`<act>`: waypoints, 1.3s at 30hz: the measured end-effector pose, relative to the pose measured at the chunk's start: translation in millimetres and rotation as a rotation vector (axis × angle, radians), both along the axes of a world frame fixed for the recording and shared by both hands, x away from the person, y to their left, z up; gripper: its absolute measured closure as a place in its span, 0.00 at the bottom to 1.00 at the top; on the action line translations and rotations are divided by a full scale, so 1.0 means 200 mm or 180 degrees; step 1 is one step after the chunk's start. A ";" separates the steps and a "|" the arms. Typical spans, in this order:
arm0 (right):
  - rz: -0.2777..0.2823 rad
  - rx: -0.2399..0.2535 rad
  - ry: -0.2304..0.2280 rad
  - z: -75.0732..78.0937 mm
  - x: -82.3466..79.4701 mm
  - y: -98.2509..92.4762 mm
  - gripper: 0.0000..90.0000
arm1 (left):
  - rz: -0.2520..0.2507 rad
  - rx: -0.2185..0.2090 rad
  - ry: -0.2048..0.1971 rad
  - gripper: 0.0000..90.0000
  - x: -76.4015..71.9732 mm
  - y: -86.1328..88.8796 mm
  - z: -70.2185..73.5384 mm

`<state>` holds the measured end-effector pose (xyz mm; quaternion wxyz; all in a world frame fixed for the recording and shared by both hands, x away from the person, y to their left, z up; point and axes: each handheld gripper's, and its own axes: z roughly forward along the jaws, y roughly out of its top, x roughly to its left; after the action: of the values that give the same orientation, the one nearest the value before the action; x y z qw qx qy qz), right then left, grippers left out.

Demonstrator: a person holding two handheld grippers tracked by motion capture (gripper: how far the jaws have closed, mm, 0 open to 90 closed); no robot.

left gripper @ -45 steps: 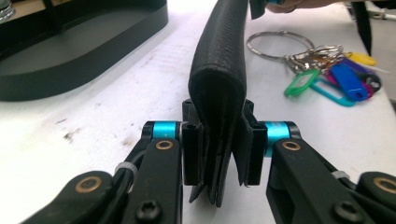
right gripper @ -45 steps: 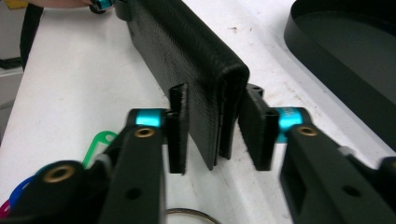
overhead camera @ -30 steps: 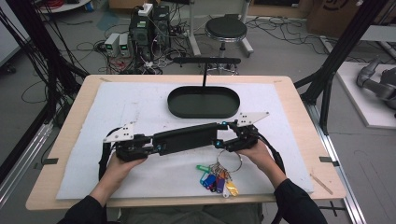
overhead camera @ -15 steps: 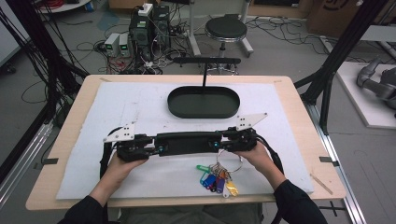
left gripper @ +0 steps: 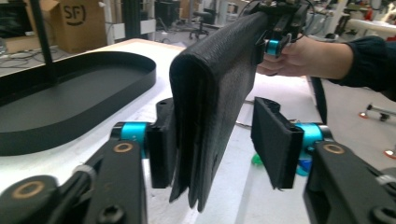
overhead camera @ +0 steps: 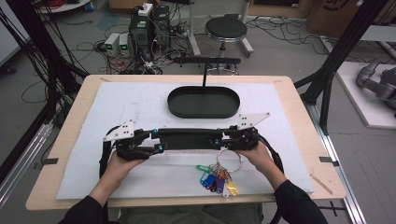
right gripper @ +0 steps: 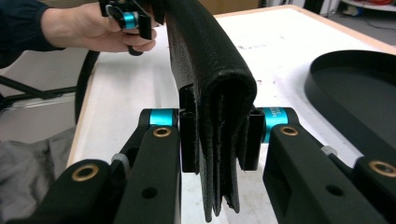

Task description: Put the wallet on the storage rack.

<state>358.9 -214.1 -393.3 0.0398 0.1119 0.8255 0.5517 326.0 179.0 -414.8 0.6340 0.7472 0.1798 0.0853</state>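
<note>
A long black leather wallet [overhead camera: 187, 138] hangs level over the white mat, between my two grippers. My right gripper [right gripper: 219, 140] is shut on its right end, with both pads pressed against the leather [right gripper: 210, 70]. My left gripper [left gripper: 217, 149] has just been opening. The wallet's other end [left gripper: 210, 93] still stands between its jaws, resting against the left-hand pad, while the right-hand pad [left gripper: 273, 140] stands clear of it. In the high view the left gripper [overhead camera: 156, 140] and the right gripper [overhead camera: 219, 138] face each other along the wallet.
A black oval tray [overhead camera: 173, 108] with a T-shaped post [overhead camera: 204, 74] lies just beyond the wallet. A key ring with coloured tags [overhead camera: 217, 179] rests on the mat near the front edge, below the right hand. The white mat [overhead camera: 116, 102] covers most of the wooden table.
The right gripper's jaws have closed onto the wallet's right end. The left gripper's jaws have spread apart from its left end. The wallet has settled from a slight tilt to level.
</note>
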 end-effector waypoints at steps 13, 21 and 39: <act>-0.0341 0.0178 -0.0095 0.05 0.02 -0.10 0.84 | 0.0334 0.0060 -0.0072 0.40 0.00 0.06 0.02; -0.0745 0.0205 -0.0205 0.09 0.06 -0.15 0.84 | 0.0420 0.0110 -0.0142 0.35 -0.02 0.07 0.04; -0.1433 0.0262 -0.0340 0.13 0.24 -0.17 0.84 | 0.0445 0.0167 -0.0254 0.27 -0.06 0.10 0.05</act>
<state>406.4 -248.3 -366.4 0.2009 0.2654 0.7532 0.5673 314.4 198.3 -403.8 0.6134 0.7452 0.2038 0.1637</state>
